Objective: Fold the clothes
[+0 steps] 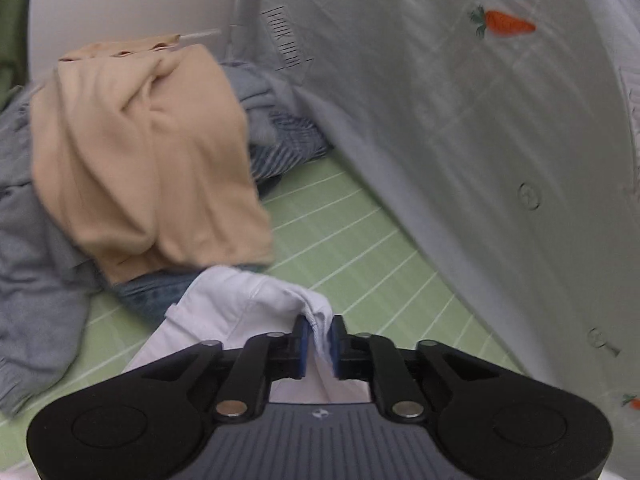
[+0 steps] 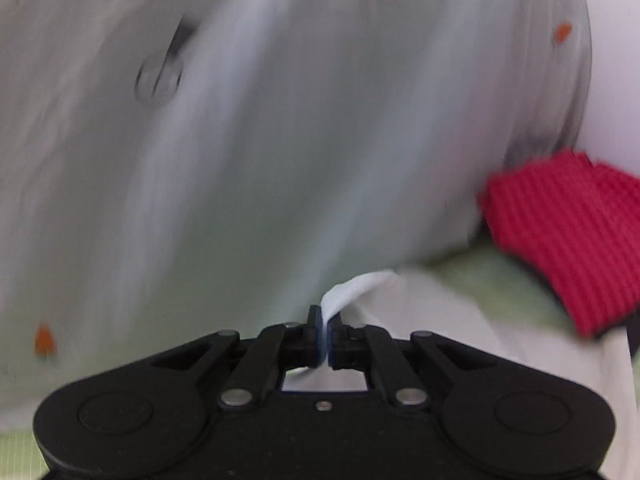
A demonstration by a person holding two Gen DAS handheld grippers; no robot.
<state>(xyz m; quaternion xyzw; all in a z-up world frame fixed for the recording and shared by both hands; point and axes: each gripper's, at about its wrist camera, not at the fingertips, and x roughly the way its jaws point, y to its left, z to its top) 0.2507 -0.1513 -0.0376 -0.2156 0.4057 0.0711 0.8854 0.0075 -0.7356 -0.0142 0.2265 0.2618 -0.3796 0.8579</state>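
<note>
A white shirt (image 1: 460,128) printed with small orange carrots (image 1: 508,23) hangs lifted in the air over a green sheet (image 1: 352,248) with thin white lines. It fills the right side of the left wrist view and nearly all of the right wrist view, where it is blurred.

The left gripper (image 1: 319,338) is clenched on a bunched white edge of cloth that rises between its blue pads. The right gripper (image 2: 324,332) is pinched tight on a thin white fold in the same way. Both edges seem to belong to the shirt, though the blur makes that hard to confirm. From each grip, the shirt spreads up and forward, away from the gripper.

Left of the shirt on the sheet lies an unfolded heap: a tan garment (image 1: 148,160) draped over grey clothing (image 1: 36,264), with denim (image 1: 152,292) showing under it and a striped piece (image 1: 288,140) behind. To the right of the shirt, in the right wrist view, sits a red ribbed knit (image 2: 572,236).

Judging by this, the task is at an early stage. The shirt is held up but shows no fold yet, and the heap waits untouched.
</note>
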